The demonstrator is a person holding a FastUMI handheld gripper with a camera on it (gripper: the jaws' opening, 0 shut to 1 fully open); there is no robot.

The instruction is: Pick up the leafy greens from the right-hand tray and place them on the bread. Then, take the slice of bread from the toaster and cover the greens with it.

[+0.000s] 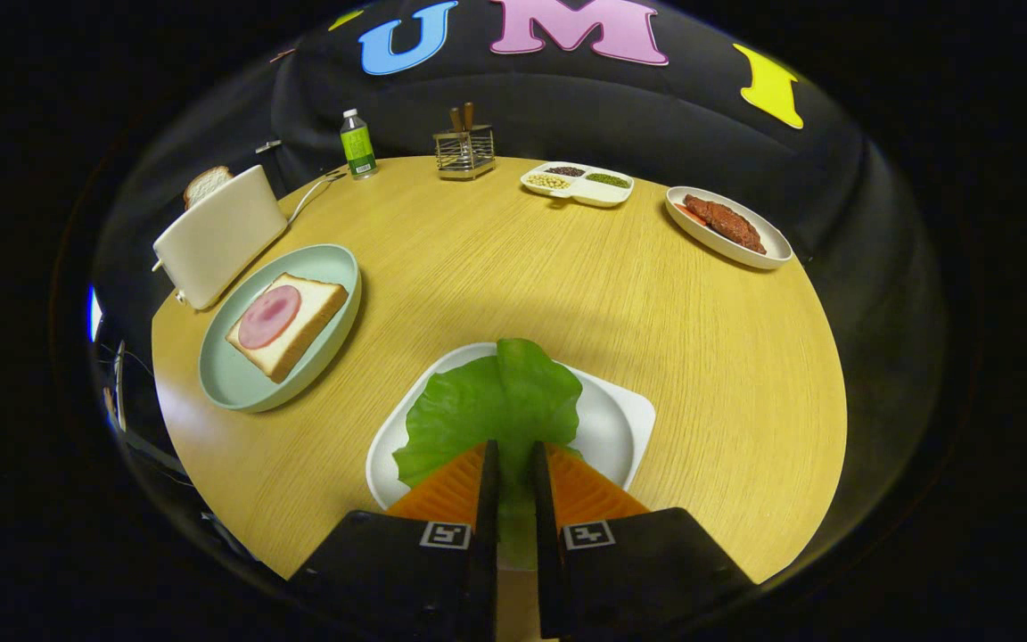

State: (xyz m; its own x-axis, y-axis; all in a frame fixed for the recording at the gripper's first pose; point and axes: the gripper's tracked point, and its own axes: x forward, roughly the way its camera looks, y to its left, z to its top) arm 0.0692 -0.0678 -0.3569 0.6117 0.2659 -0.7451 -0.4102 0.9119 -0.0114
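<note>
A green lettuce leaf (496, 406) lies over the white square tray (620, 423) just ahead of me. My gripper (512, 464) is shut on the leaf's near edge, which shows in the narrow gap between the fingers. To the left beyond the tray, a slice of bread (286, 325) topped with a round of pink ham (268, 316) rests on a pale green plate (228, 379). Behind that plate stands a white toaster (219, 234) with a second bread slice (207, 185) sticking out of its top.
The round wooden table (656, 312) also carries a green-labelled bottle (357, 144), a wire cutlery holder (464, 147), a divided dish of beans (578, 183) and a white plate of meat (727, 227) at the far right. A cord runs from the toaster.
</note>
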